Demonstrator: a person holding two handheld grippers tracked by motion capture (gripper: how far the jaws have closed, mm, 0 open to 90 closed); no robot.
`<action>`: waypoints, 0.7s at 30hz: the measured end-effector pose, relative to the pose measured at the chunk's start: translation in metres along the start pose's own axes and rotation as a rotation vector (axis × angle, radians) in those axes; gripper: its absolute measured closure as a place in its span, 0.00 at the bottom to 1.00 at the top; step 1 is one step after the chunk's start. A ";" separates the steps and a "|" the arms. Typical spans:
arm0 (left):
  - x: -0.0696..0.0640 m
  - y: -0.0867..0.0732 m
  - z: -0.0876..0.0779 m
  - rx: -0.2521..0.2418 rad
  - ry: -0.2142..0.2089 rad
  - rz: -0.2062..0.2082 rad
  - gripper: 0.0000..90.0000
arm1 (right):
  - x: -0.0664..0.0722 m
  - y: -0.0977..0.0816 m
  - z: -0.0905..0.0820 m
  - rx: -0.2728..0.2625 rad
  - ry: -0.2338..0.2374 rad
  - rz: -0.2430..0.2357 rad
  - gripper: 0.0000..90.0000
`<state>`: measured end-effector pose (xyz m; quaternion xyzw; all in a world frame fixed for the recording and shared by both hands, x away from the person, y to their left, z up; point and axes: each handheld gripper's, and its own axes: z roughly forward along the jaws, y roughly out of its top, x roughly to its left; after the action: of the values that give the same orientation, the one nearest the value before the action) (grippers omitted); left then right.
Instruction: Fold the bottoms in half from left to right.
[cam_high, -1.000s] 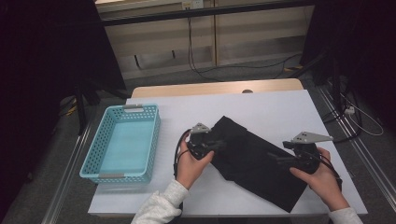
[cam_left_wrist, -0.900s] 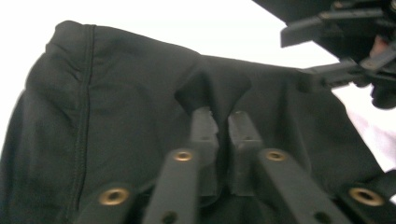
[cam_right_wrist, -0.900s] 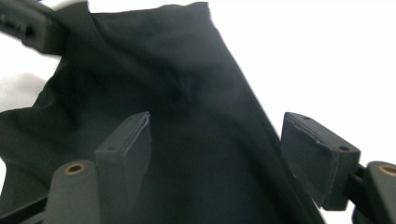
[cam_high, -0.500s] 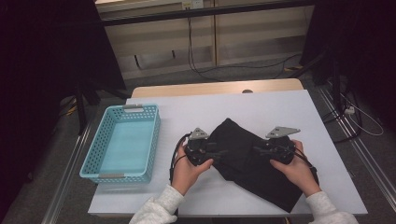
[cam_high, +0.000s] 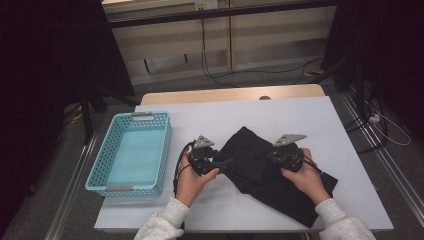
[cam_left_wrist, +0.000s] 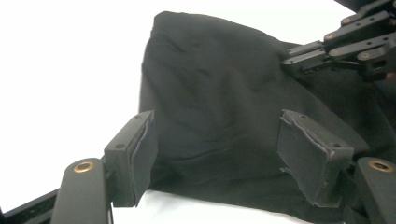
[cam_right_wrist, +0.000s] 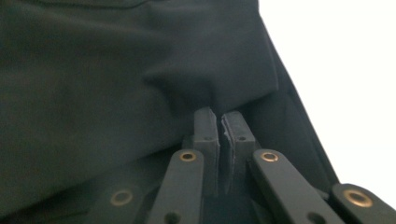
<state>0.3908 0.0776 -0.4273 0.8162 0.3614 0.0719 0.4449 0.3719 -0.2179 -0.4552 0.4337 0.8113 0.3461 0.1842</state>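
Observation:
A black cloth (cam_high: 260, 175) lies crumpled on the white table (cam_high: 300, 115). My left gripper (cam_high: 227, 162) is at the cloth's left edge. Its jaws have just been opening and now stand open, one pad on each side of the black cloth (cam_left_wrist: 219, 93) without pressing it. My right gripper (cam_high: 270, 156) reaches in from the right. Its jaws have just been closing and are now shut on a pinched fold of the cloth (cam_right_wrist: 116, 79), the right gripper (cam_right_wrist: 223, 123) pads almost meeting. In the left gripper view the right gripper (cam_left_wrist: 299, 58) shows at the top right.
A light blue mesh basket (cam_high: 165, 150) with nothing in it stands on the table's left side. Bare white table lies behind the cloth and to its right. Beyond the far edge are cables and dark floor.
The right hand has moved left onto the middle of the cloth and its jaws have closed on a fold. The left jaws have opened and let go of the cloth's edge.

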 end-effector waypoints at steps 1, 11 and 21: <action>0.002 0.000 -0.001 0.001 0.005 0.000 0.31 | -0.001 0.000 -0.001 -0.003 0.008 0.010 0.96; 0.017 0.003 -0.008 -0.021 0.038 -0.036 0.29 | -0.007 -0.002 -0.041 -0.062 0.030 0.077 0.96; 0.025 0.001 -0.002 -0.001 0.048 -0.050 0.28 | -0.016 -0.021 -0.078 -0.081 0.020 0.136 0.97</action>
<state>0.4081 0.0948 -0.4304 0.8049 0.3922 0.0802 0.4381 0.3221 -0.2701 -0.4165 0.4768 0.7671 0.3945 0.1694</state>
